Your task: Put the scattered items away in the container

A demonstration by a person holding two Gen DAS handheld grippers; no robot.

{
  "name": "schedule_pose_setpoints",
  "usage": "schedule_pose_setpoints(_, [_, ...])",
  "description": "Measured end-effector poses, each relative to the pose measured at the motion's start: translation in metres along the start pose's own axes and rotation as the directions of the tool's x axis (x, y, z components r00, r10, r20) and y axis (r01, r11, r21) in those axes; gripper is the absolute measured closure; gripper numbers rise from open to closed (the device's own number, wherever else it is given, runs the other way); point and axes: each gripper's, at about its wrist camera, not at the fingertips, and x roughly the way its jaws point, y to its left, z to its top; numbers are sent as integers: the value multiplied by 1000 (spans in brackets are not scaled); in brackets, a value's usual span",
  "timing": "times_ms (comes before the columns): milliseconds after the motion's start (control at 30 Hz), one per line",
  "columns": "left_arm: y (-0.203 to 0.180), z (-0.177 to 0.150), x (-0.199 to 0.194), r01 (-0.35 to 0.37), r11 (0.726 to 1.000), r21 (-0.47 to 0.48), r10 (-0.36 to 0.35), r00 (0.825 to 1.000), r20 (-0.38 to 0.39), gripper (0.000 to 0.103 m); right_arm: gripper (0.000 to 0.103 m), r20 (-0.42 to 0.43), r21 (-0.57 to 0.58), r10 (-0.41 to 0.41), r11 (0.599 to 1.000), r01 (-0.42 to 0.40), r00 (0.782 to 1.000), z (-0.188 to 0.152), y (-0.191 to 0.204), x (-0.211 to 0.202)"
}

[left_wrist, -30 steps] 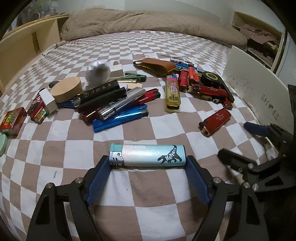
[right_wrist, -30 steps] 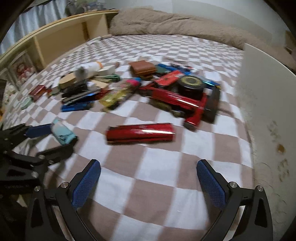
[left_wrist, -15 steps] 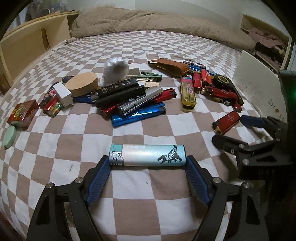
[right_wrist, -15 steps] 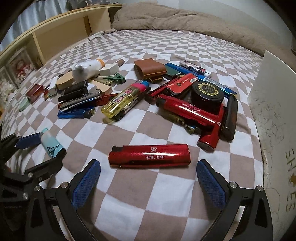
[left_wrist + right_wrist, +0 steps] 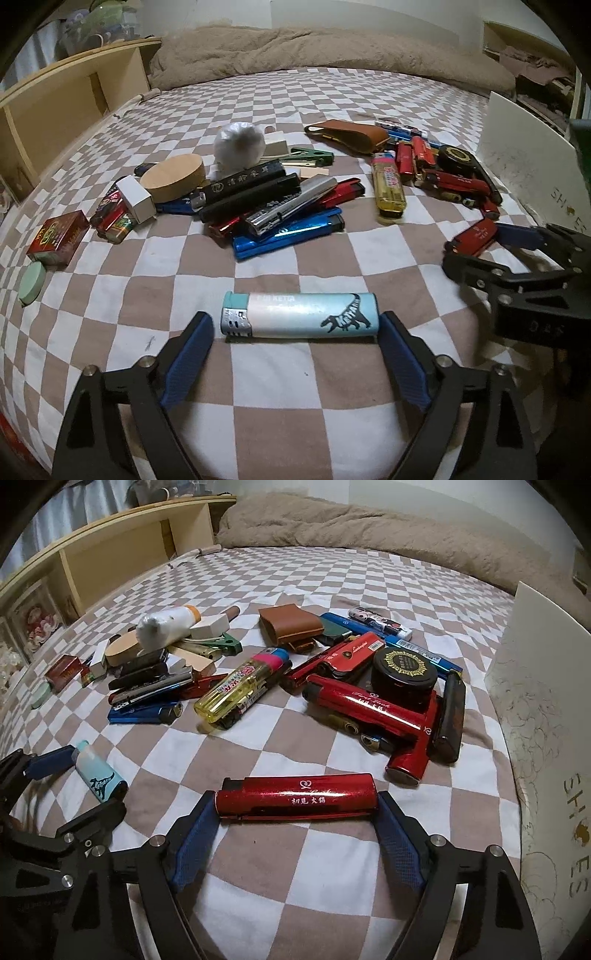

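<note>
My left gripper (image 5: 295,332) is shut on a pale blue lighter (image 5: 299,314) with a dinosaur print, held end to end between the blue pads; it also shows in the right wrist view (image 5: 99,773). My right gripper (image 5: 295,808) is shut on a red lighter (image 5: 295,795), gripped at both ends; the left wrist view shows it (image 5: 474,236) too. The white shoe box (image 5: 546,716) stands at the right. Scattered lighters lie in two heaps: a blue and black one (image 5: 273,206) and a red one (image 5: 384,698).
A yellow lighter (image 5: 240,686), a brown leather pouch (image 5: 290,624), a black round tin (image 5: 402,670), a round wooden box (image 5: 173,177) and small red boxes (image 5: 59,236) lie on the checkered bedsheet. A wooden shelf (image 5: 110,554) runs along the left. A beige blanket (image 5: 314,48) lies at the back.
My right gripper moved forward to the red lighter and closed on its ends. My left gripper kept hold of the pale blue lighter and drew back a little from the heaps.
</note>
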Motion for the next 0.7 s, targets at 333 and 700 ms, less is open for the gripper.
schedule_pose_setpoints(333, [7, 0, -4, 22, 999, -45, -23, 1000, -6, 21, 19, 24, -10, 17, 1000, -16, 1000, -14, 0, -10])
schedule_pose_setpoints(700, [6, -6, -13, 38, 997, -64, -39, 999, -5, 21, 19, 56, 1, 15, 1000, -15, 998, -27, 2, -20])
